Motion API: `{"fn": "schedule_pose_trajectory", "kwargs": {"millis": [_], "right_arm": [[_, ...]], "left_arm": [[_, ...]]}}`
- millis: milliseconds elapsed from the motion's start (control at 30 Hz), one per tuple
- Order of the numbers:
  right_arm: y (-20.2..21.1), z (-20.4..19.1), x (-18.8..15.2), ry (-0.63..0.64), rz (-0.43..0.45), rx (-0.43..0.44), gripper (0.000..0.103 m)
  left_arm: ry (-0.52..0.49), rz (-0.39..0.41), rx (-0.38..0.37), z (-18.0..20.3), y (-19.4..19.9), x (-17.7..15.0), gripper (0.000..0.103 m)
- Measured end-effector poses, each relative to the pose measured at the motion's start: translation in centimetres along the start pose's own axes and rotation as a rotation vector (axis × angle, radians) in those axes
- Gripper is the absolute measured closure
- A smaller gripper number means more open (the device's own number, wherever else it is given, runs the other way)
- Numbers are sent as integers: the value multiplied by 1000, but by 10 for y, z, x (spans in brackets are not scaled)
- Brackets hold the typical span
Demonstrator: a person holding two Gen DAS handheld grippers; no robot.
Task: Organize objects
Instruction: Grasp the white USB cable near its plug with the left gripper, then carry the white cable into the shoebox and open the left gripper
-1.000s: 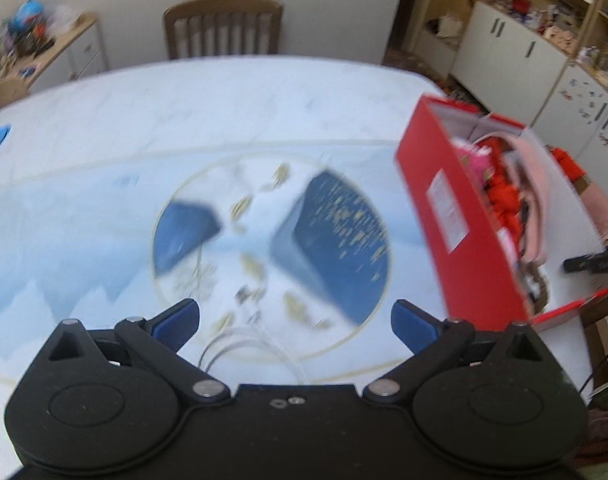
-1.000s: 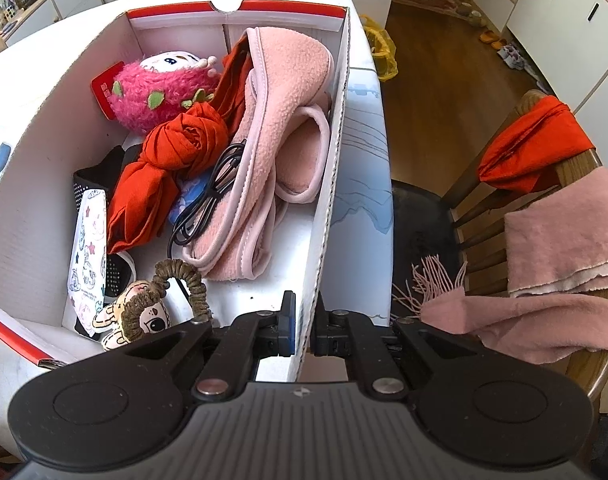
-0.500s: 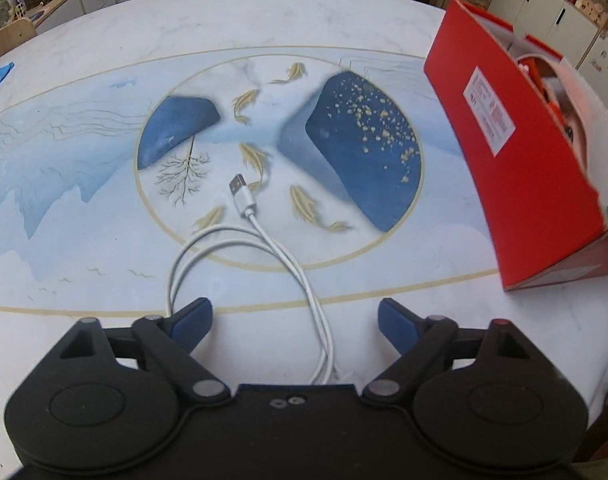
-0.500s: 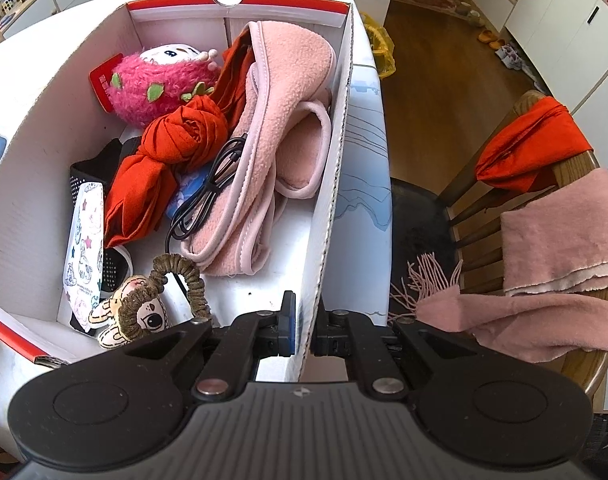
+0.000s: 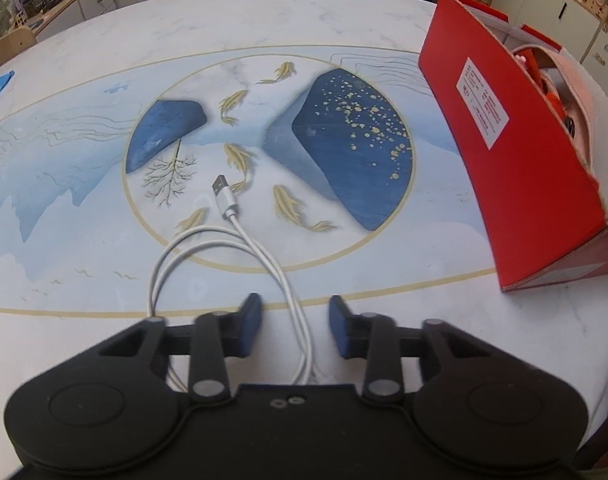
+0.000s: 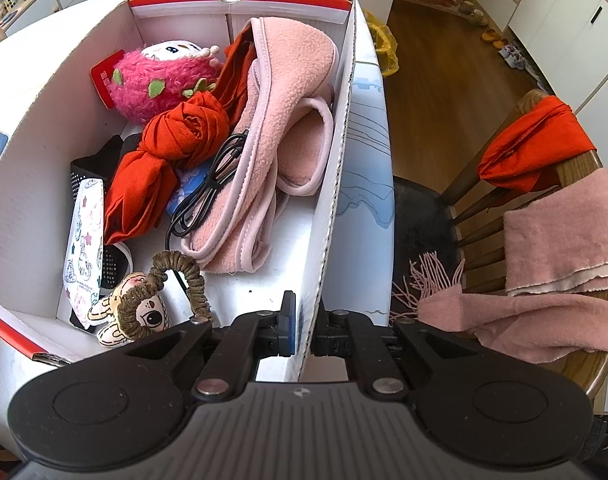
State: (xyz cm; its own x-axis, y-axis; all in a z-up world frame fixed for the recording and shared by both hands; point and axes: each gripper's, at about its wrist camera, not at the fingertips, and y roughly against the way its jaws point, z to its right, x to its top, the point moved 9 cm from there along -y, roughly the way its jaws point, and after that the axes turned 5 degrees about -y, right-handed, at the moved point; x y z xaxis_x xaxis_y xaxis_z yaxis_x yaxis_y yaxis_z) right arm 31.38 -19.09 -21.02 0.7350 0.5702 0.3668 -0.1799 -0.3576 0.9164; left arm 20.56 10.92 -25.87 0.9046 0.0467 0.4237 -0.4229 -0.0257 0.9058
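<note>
Left gripper [image 5: 295, 326] is closing around the white USB cable [image 5: 240, 236], strands between the jaws, pads not yet touching them. The cable lies on the table [image 5: 84, 312], looping out ahead of the claw, long axis running forward and slightly left, silver plug [image 5: 224, 196] at the far end. It is thin, limp and doubled, so it may slip. The red box [image 5: 515, 168] sits forward-right of the claw. Right gripper [image 6: 302, 330] is clamped on the box wall [image 6: 327, 220], steadying it; the contact point is partly hidden. The left hand is clearly nearer the cable.
</note>
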Motion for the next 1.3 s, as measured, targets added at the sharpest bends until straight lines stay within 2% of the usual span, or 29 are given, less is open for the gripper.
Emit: {"fn": "schedule_pose_trajectory", "kwargs": {"millis": [67,200,467,633,1000,1300], "right_arm": [[0,0,0,-1,0,1,97],[0,0,0,-4,2,7,97],[0,0,0,-8,6,16,97],[1,0,0,-11,10,20,97],[1,-1,1,-17,17,24,97],[1,-1,2,-20,21,22,97]], "left_arm": [[13,-8,-16,1,0,0,96],[39,-17,-19,-1,0,0,100],[112,75,0,-18,29,26,100],[114,150,-31,-16,55,49,101],[18,316,-111,14,119,109,101],[-145,410,-179,75,151,161,101]]}}
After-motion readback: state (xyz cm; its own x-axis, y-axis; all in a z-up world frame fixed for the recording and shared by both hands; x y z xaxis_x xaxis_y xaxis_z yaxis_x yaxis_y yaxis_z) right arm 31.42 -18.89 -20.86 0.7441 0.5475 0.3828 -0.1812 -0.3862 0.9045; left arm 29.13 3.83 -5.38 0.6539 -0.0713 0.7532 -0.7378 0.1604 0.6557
